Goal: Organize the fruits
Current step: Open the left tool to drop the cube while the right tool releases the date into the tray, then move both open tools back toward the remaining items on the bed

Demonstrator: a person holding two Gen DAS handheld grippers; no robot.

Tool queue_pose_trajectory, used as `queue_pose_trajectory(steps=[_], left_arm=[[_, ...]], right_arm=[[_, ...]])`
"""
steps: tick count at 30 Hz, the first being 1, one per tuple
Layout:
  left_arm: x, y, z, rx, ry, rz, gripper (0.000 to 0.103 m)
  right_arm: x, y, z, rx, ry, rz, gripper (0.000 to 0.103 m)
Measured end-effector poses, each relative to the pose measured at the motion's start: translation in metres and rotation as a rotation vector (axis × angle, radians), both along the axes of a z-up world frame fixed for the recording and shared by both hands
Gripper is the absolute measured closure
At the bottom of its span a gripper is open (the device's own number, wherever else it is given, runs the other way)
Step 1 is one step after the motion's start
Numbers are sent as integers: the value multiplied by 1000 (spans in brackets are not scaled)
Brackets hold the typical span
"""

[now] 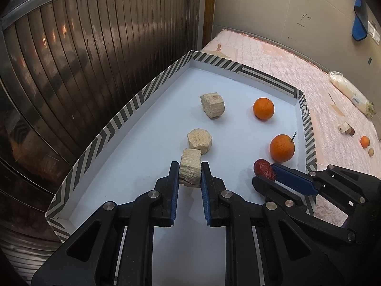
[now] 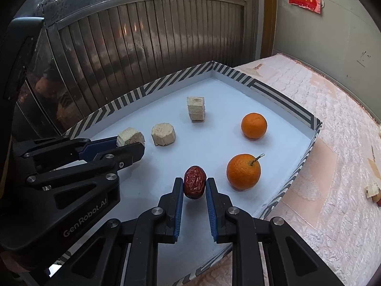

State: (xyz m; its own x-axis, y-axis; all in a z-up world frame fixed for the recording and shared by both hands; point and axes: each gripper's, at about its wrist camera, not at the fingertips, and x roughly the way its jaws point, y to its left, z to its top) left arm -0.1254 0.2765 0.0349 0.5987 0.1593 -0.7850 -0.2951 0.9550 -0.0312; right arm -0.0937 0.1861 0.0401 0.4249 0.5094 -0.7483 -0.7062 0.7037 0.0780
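Observation:
A white tray with a striped rim holds two oranges and two loose pale sugarcane-like chunks. My left gripper is shut on a third pale chunk, low over the tray's near left. My right gripper is shut on a wrinkled red date, just left of the near orange. In the right wrist view the far orange, the chunks and the left gripper with its chunk also show.
The tray sits on a pink quilted cloth. More fruit lies on the cloth at the far right: a small orange, a pale chunk and a plastic bag. A metal shutter stands behind the tray's left rim.

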Motion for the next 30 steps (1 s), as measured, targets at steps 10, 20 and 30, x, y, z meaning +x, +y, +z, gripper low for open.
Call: queue_pose_trajectory(steps=[10, 20, 30], left_arm=[[5, -3, -2, 25, 17, 3, 74], [-2, -22, 25, 86, -81, -5, 39], [16, -65, 41, 79, -126, -77, 38]], right_arm=[[1, -2, -2, 2, 17, 2, 83], [-3, -31, 18, 21, -29, -53, 77], [2, -92, 34, 54, -61, -175, 76]])
